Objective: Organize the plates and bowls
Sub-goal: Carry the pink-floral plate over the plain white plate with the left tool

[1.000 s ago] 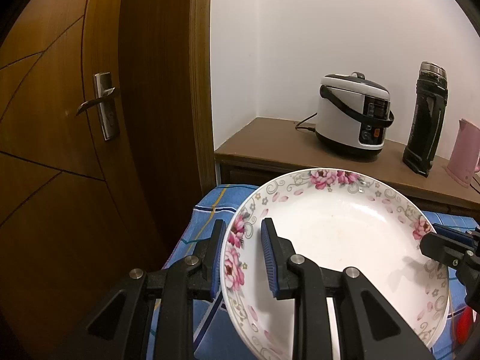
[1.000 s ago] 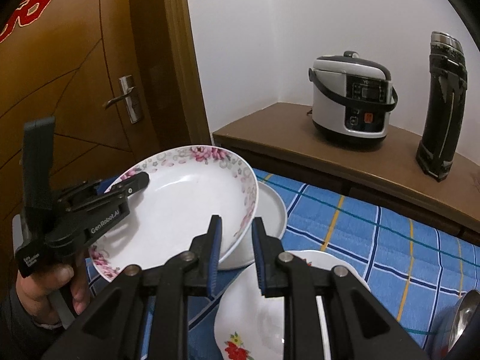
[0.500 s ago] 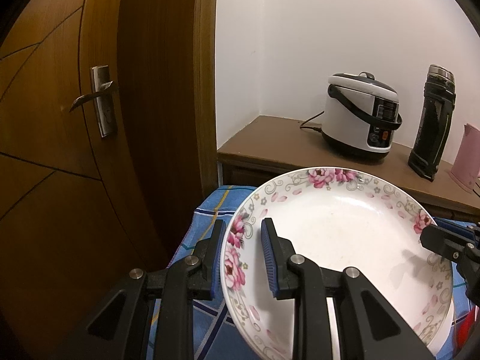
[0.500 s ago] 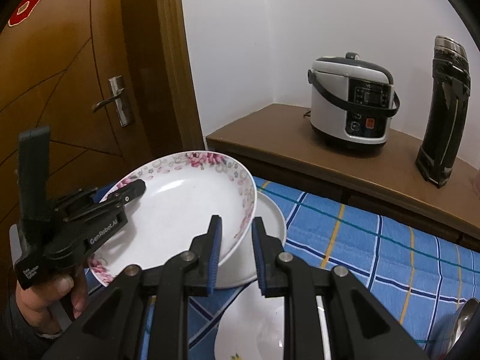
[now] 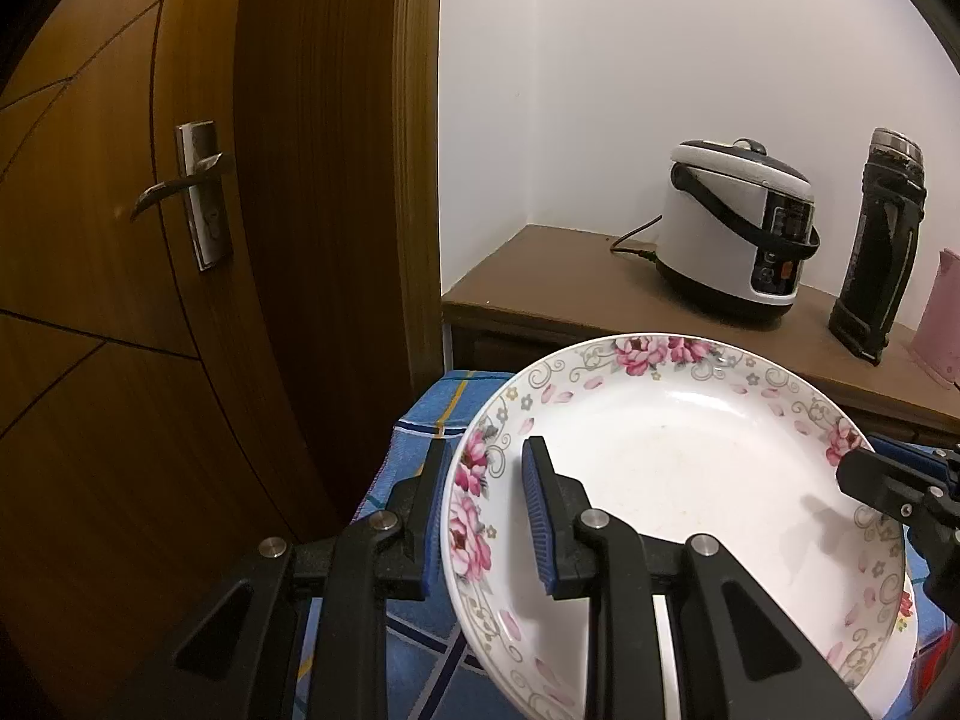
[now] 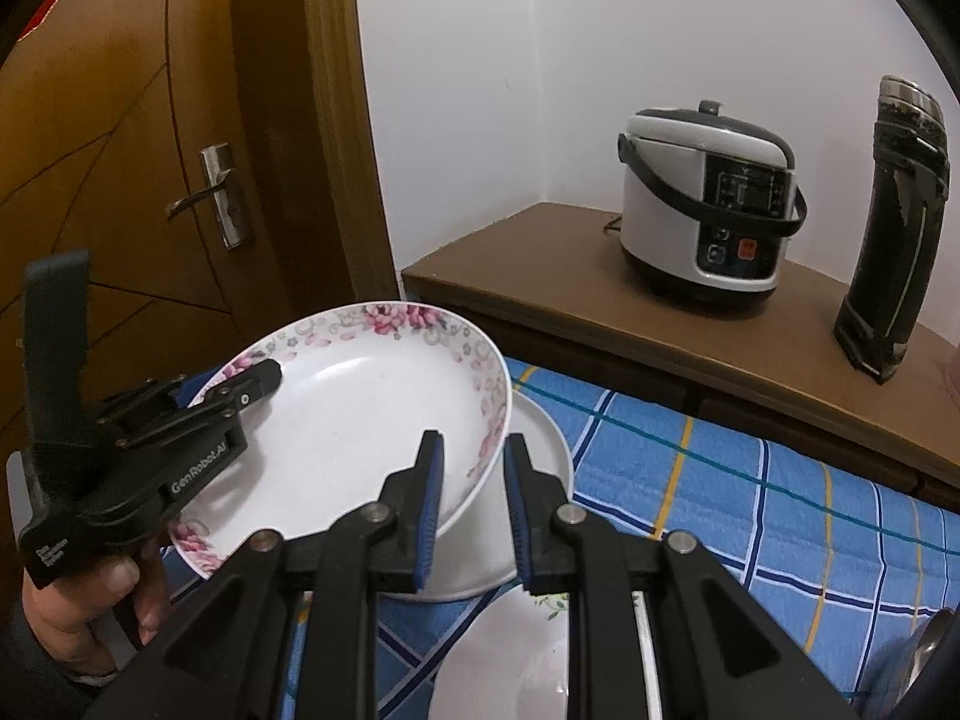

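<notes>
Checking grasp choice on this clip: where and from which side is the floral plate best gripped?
By its sloped rim, one finger over and one under. The floral plate is wide and shallow, so only the rim fits between jaws. The left hand-held gripper and the right hand-held gripper clamp opposite edges, each coming in from outside, holding it level above the plain white plate.

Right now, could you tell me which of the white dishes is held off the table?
The pink-flowered plate, gripped at opposite rims by both hand-held grippers; the plain white plate lies beneath it on the tablecloth.

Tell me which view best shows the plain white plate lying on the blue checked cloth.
The right wrist view: the plain white plate lies flat under the lifted pink-flowered plate. In the left wrist view the flowered plate hides it.
</notes>
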Available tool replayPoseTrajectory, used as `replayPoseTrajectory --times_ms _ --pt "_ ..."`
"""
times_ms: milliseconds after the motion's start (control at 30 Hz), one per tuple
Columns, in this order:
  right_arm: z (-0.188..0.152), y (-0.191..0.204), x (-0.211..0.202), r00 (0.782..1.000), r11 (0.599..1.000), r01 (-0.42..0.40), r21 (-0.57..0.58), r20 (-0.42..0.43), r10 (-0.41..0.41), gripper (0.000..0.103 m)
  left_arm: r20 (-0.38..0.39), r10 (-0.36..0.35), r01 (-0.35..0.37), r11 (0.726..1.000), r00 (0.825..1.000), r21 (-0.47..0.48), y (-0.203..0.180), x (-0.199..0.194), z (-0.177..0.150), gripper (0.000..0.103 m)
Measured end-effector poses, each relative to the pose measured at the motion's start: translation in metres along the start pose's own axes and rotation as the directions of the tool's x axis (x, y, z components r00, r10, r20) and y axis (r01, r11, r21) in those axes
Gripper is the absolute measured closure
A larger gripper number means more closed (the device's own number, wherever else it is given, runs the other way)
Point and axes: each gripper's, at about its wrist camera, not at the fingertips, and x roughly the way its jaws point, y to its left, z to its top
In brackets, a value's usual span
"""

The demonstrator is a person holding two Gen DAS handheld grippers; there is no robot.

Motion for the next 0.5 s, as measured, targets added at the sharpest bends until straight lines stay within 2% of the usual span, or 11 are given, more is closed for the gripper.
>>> replayPoseTrajectory --times_ms 500 --pt "0.004 0.000 0.011 1.000 1.000 0.009 0.006 -0.020 -0.009 0.083 -0.021 0.004 -0.004 1.000 1.000 0.005 0.000 0.014 0.003 0.076"
